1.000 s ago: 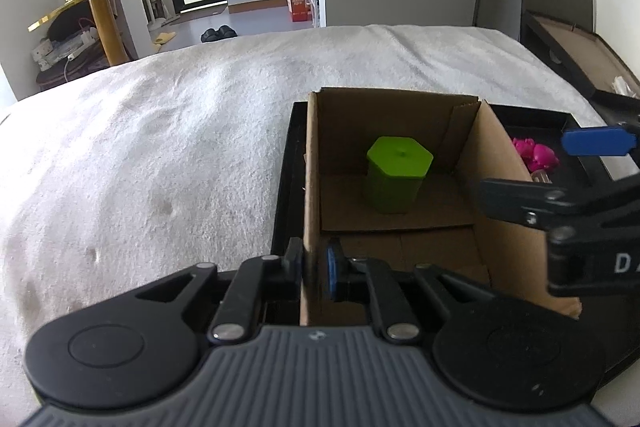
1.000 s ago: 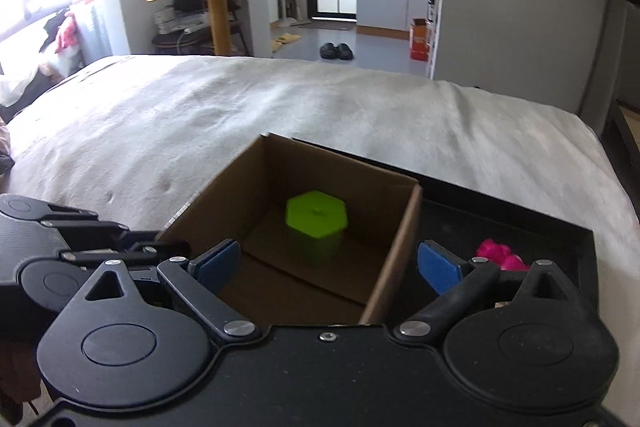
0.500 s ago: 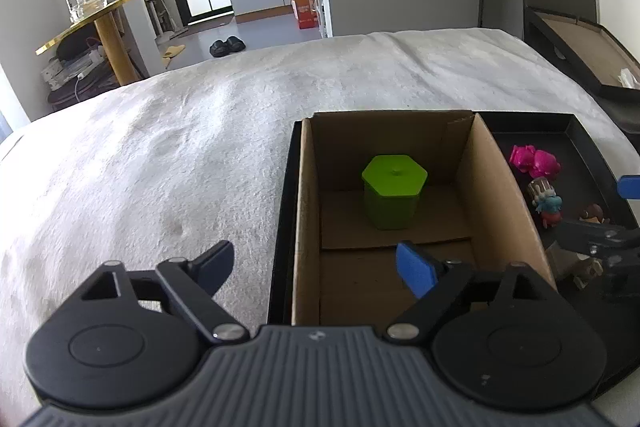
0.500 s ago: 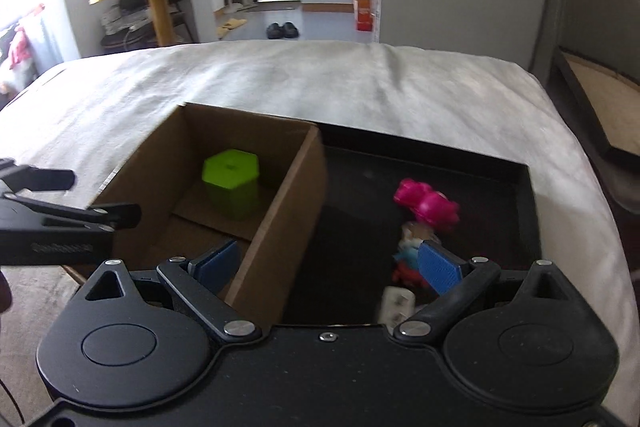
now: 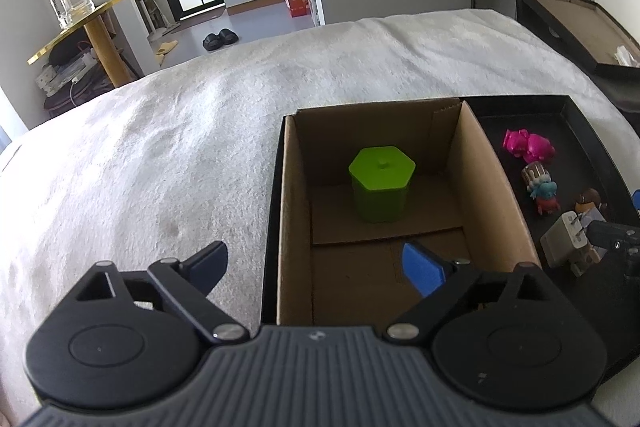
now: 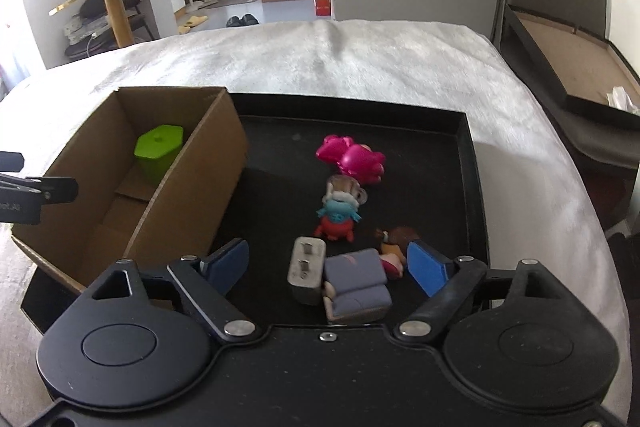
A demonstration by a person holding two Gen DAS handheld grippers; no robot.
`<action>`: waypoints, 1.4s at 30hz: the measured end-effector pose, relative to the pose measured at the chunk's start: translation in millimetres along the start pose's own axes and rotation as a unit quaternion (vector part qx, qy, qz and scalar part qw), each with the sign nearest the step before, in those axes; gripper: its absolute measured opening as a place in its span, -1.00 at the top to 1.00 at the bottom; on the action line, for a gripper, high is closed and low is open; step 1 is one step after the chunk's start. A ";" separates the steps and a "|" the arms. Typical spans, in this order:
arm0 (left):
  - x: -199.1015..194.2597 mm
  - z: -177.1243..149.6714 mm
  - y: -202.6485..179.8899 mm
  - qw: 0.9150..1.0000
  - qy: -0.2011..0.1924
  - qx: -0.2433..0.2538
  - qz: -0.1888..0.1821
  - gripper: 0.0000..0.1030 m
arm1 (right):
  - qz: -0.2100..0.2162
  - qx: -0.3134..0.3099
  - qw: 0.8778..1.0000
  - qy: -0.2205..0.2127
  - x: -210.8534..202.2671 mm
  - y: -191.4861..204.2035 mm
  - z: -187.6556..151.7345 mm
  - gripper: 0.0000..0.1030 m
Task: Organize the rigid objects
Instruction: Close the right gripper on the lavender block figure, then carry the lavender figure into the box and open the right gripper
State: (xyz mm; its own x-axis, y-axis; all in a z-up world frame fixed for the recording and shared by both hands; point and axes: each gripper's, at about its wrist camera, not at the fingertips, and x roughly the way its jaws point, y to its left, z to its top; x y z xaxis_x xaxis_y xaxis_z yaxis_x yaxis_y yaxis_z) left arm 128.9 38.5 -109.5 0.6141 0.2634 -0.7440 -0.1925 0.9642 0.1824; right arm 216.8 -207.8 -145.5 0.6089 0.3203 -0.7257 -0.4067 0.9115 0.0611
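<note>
Left hand-held gripper (image 5: 314,267) hangs spread, its jaws just opened, straddling the cardboard box's (image 5: 476,187) left wall. Right hand-held gripper (image 6: 326,263), spread but just narrowing, flanks a white charger (image 6: 306,267) and a grey-clad figurine (image 6: 356,283) near the black tray's (image 6: 464,163) front edge. A green hexagonal container (image 5: 382,183) stands inside the box.

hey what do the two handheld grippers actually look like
Both are matte black. The left gripper has a ribbed grey body, round black discs, silver pivot screws and blue fingertip pads. The right gripper matches it but has a smooth black body. No cables or sleeves show.
</note>
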 end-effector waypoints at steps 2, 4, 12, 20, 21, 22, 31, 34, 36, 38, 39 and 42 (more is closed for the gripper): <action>2.0 0.6 -2.7 1.000 0.005 0.005 0.000 -0.83 | 0.000 0.001 1.000 0.004 2.3 -3.7 -2.2 -0.61; 3.6 0.8 -4.3 1.000 0.009 0.009 -0.001 -0.83 | 0.001 0.002 1.000 0.012 5.5 -7.5 -4.5 -0.56; 10.8 1.2 -12.8 0.999 0.024 0.030 0.007 -0.83 | 0.009 0.015 0.999 0.045 27.9 -23.3 -16.9 -0.32; 13.1 4.9 -22.8 0.998 0.032 0.051 0.012 -0.83 | 0.030 0.019 0.998 0.055 41.9 -30.2 -31.4 0.09; 12.1 5.1 -24.1 0.998 0.030 0.052 0.012 -0.83 | 0.030 0.016 0.998 0.053 40.7 -30.1 -32.2 0.10; 11.1 5.3 -24.8 0.998 0.029 0.052 0.011 -0.83 | 0.031 0.022 0.998 0.056 39.8 -31.1 -31.8 0.10; 6.1 5.1 -22.5 0.999 0.024 0.040 0.004 -0.83 | 0.035 0.035 0.997 0.065 31.4 -34.1 -25.4 0.12; 6.6 4.1 -21.0 0.999 0.025 0.036 0.000 -0.83 | 0.028 0.037 0.997 0.056 26.7 -33.6 -21.9 0.12; 6.2 4.1 -20.4 0.999 0.024 0.034 -0.005 -0.83 | 0.025 0.036 0.998 0.049 22.7 -31.8 -19.3 0.12; 5.2 3.9 -19.1 0.999 0.022 0.031 -0.009 -0.83 | 0.022 0.031 0.998 0.043 19.3 -28.9 -16.0 0.12; 4.8 4.2 -18.2 0.999 0.021 0.029 -0.013 -0.83 | 0.021 0.030 0.998 0.041 17.6 -27.4 -13.8 0.12; 2.6 3.9 -14.5 1.000 0.014 0.019 -0.021 -0.83 | 0.020 0.033 0.999 0.033 11.0 -23.0 -6.1 0.12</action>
State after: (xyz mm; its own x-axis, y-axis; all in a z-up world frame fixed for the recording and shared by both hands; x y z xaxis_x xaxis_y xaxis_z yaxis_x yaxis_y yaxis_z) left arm 136.3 25.3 -111.6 0.5998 0.2218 -0.7688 -0.1377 0.9751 0.1739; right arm 228.8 -226.8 -159.1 0.5460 0.3403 -0.7656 -0.3824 0.9143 0.1337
